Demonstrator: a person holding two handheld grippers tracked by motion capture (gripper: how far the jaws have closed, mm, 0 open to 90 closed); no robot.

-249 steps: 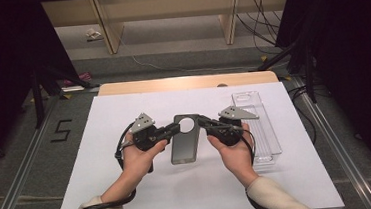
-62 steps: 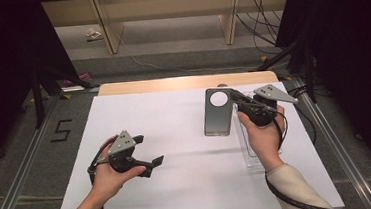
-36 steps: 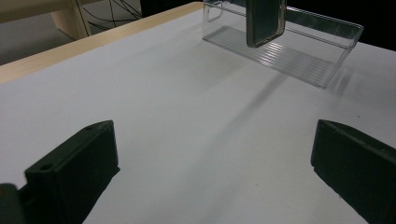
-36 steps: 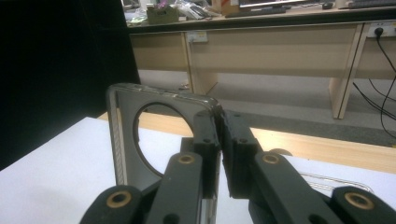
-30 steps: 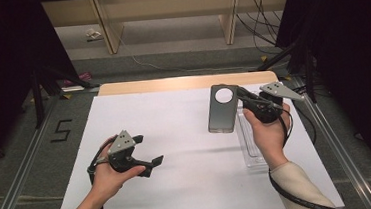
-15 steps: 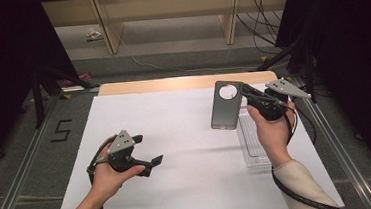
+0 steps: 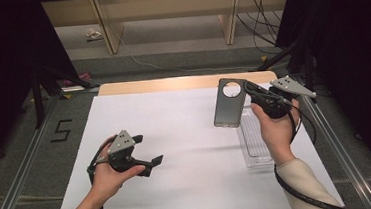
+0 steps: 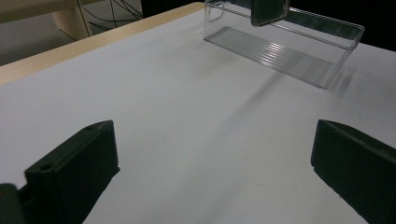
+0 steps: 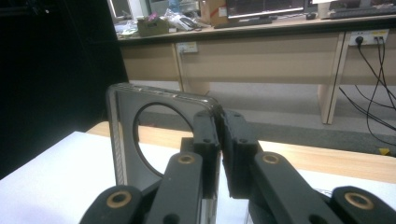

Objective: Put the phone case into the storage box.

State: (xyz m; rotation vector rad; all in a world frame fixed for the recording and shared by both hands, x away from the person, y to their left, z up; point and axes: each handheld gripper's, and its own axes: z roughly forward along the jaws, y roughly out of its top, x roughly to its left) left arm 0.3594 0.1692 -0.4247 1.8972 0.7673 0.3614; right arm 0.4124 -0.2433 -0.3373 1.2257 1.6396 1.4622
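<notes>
A dark grey phone case with a round camera hole hangs upright over the far end of a clear plastic tray. My right gripper is shut on the case's right edge, and the right gripper view shows both pads pinching the case wall. At the table's left my left gripper rests in the hand, open with nothing between its jaws. In the left gripper view the left gripper frames bare white table, with the tray and the case's lower end beyond.
A white sheet covers the table, with a wooden strip along its far edge. Metal rails run down both sides. Cables and bench legs stand on the floor beyond, and a "5" mark lies at the left.
The right gripper carried the case from the table's middle, where both grippers held it, to the right over the tray, lately edging right and tilting it upright. The left gripper let go, withdrew left and stays still.
</notes>
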